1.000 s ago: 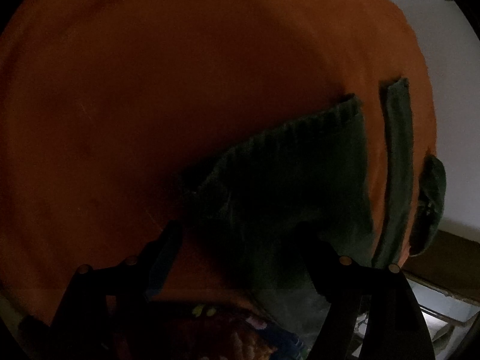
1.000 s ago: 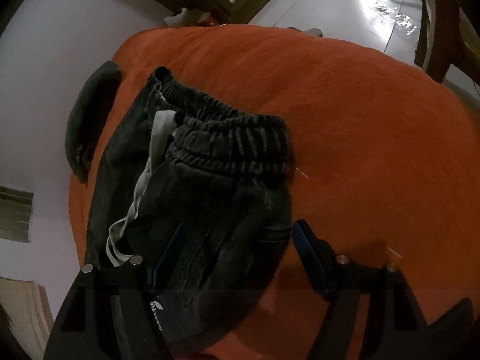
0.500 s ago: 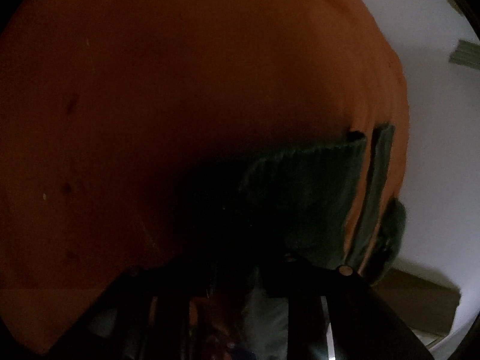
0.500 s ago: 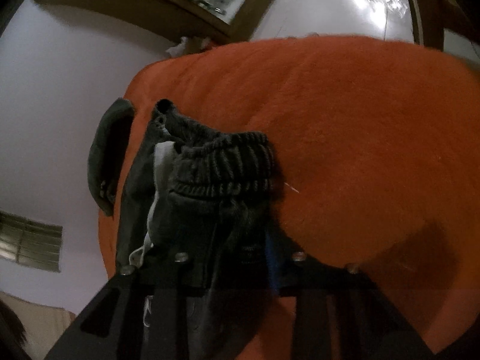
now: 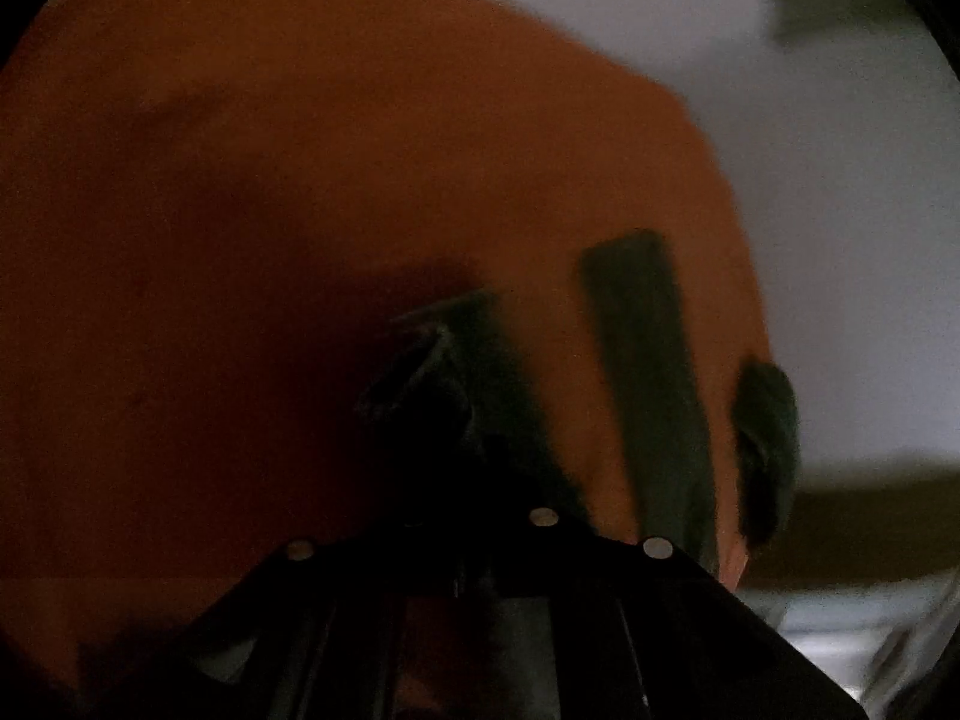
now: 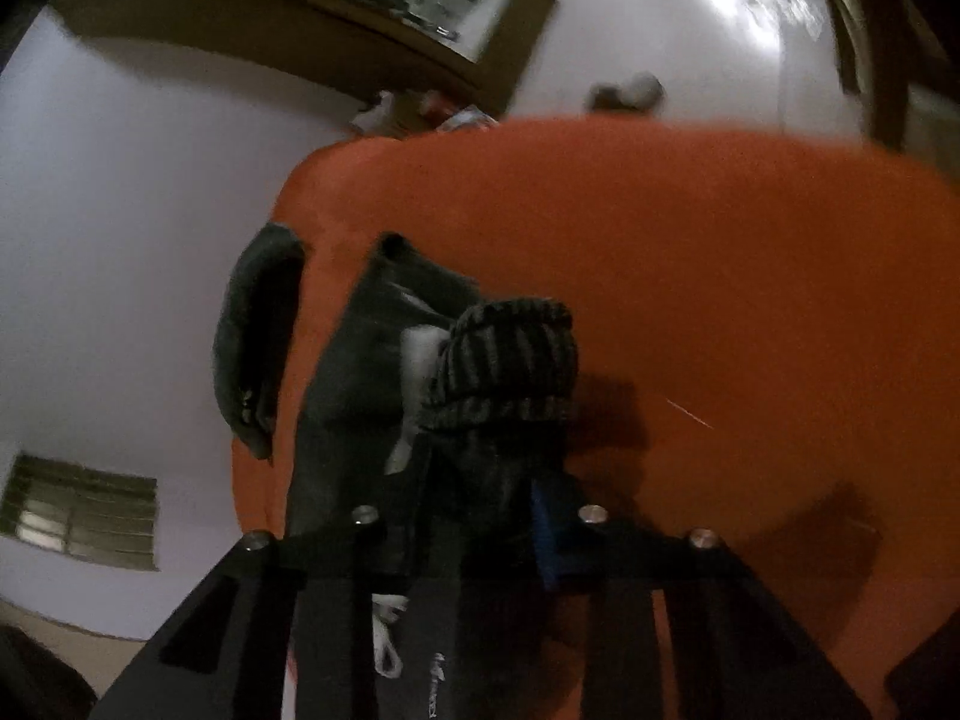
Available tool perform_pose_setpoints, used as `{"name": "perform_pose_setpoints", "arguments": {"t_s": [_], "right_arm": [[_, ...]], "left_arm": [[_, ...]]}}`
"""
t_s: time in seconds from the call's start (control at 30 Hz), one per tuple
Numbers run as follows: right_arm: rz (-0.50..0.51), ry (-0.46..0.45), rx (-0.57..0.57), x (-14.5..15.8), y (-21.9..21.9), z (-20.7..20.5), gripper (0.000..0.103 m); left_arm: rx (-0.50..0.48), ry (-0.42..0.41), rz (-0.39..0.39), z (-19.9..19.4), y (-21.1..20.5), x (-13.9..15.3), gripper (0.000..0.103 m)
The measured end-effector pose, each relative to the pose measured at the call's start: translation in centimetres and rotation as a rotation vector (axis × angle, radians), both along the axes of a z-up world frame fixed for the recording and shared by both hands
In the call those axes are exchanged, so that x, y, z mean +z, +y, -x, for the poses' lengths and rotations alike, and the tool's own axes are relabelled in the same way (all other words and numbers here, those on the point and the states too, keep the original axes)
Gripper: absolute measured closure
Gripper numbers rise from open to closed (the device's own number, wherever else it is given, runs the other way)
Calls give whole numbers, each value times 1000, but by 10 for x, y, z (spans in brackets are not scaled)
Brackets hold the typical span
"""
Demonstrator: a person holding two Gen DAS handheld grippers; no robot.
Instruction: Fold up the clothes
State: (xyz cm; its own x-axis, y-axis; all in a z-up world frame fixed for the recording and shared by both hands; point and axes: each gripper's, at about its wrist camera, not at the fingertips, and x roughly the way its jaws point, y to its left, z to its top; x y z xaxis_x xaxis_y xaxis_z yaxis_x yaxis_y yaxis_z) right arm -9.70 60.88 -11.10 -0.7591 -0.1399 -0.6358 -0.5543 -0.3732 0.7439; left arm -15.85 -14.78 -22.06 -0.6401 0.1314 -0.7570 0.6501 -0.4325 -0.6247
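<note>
The left gripper [image 5: 456, 480] is clamped on a dark fold of the black shorts [image 6: 360, 372], bunched right at its fingertips above the orange blanket [image 5: 240, 210]. The right gripper [image 6: 480, 480] is closing its jaws on the ribbed elastic waistband [image 6: 510, 354], which stands puckered just ahead of its fingers, the cloth caught between them. The white drawstring [image 6: 420, 354] hangs to the left of that gripper. Farther left, a second dark garment [image 6: 258, 330] droops over the blanket's edge against the pale floor [image 6: 120, 210].
</note>
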Motion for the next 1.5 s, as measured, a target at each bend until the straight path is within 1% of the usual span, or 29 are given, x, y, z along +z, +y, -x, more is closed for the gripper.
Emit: {"name": "perform_pose_setpoints", "arguments": {"t_s": [0.1, 0.17, 0.2, 0.23, 0.27, 0.33, 0.37, 0.4, 0.5, 0.57, 0.63, 0.67, 0.7, 0.77, 0.8, 0.83, 0.87, 0.9, 0.93, 1.0, 1.03, 1.07, 1.13, 1.23, 1.27, 1.33, 1.37, 1.43, 1.5], "right_arm": [[-105, 46, 54, 47, -7, 43, 87], [-140, 53, 75, 68, -7, 73, 88], [-154, 49, 81, 77, -5, 92, 88], [-163, 36, 89, 83, -2, 112, 88], [-172, 17, 92, 88, 3, 133, 88], [-181, -33, 91, 88, 10, 180, 88], [-185, -58, 91, 88, 14, 204, 88], [-189, -84, 90, 87, 17, 228, 88], [-217, -167, 77, 68, 31, 312, 88], [-242, -228, 84, 43, 33, 361, 88], [-256, -289, 80, 15, 33, 400, 87], [-255, -319, 70, 0, 32, 413, 82], [-265, -338, 59, -15, 31, 423, 81], [-356, -368, 117, -27, 24, 435, 80], [-405, -382, 150, -32, 21, 440, 80], [-434, -389, 186, -34, 20, 444, 80], [-429, -381, 210, -33, 22, 444, 75], [-409, -375, 226, -30, 25, 442, 70], [-387, -370, 240, -28, 28, 439, 60], [-365, -349, 252, -18, 34, 430, 57], [-418, -377, 259, -11, 31, 425, 53], [-484, -413, 265, -4, 27, 421, 44], [-603, -460, 279, 12, 14, 414, 39], [-728, -399, 340, 39, -22, 406, 37], [-757, -352, 399, 47, -41, 406, 37], [-775, -254, 627, 54, -97, 418, 36], [-777, -213, 774, 56, -132, 430, 36], [-839, -107, 1089, 58, -217, 445, 37], [-956, 50, 1430, 57, -309, 443, 37]], "left_arm": [[-46, 54, 38, 51, -3, 38, 98], [-59, 86, 44, 88, -9, 57, 98], [-62, 88, 46, 89, -14, 72, 98], [-62, 87, 46, 96, -19, 83, 98], [-58, 80, 41, 116, -24, 87, 98], [-53, 58, 42, 161, -29, 88, 97], [-56, 18, 63, 182, -32, 87, 97], [-56, -47, 90, 215, -33, 78, 97], [-15, -191, 99, 295, -35, 36, 97], [-13, -258, 67, 336, -37, 0, 97], [-18, -324, 23, 374, -39, -35, 93], [-9, -383, 3, 386, -40, -50, 93], [22, -426, -13, 393, -41, -59, 93], [84, -440, -32, 394, -41, -56, 93], [94, -439, -54, 397, -40, -49, 89], [71, -433, -66, 403, -39, -40, 87], [34, -417, -69, 407, -40, -27, 84], [17, -391, -71, 407, -41, -14, 81], [19, -356, -71, 404, -42, -1, 81], [46, -226, -48, 389, -47, 34, 81], [35, -189, -29, 385, -48, 47, 81], [-2, -172, -10, 381, -48, 58, 81], [-104, -181, 15, 377, -42, 67, 78], [-236, -271, 47, 370, -29, 52, 78], [-269, -302, 57, 365, -26, 43, 78], [-322, -329, 67, 357, -26, 23, 78], [-345, -334, 86, 356, -27, 13, 78], [-400, -329, 174, 356, -27, -5, 78], [-462, -316, 267, 358, -22, -17, 78]]}}
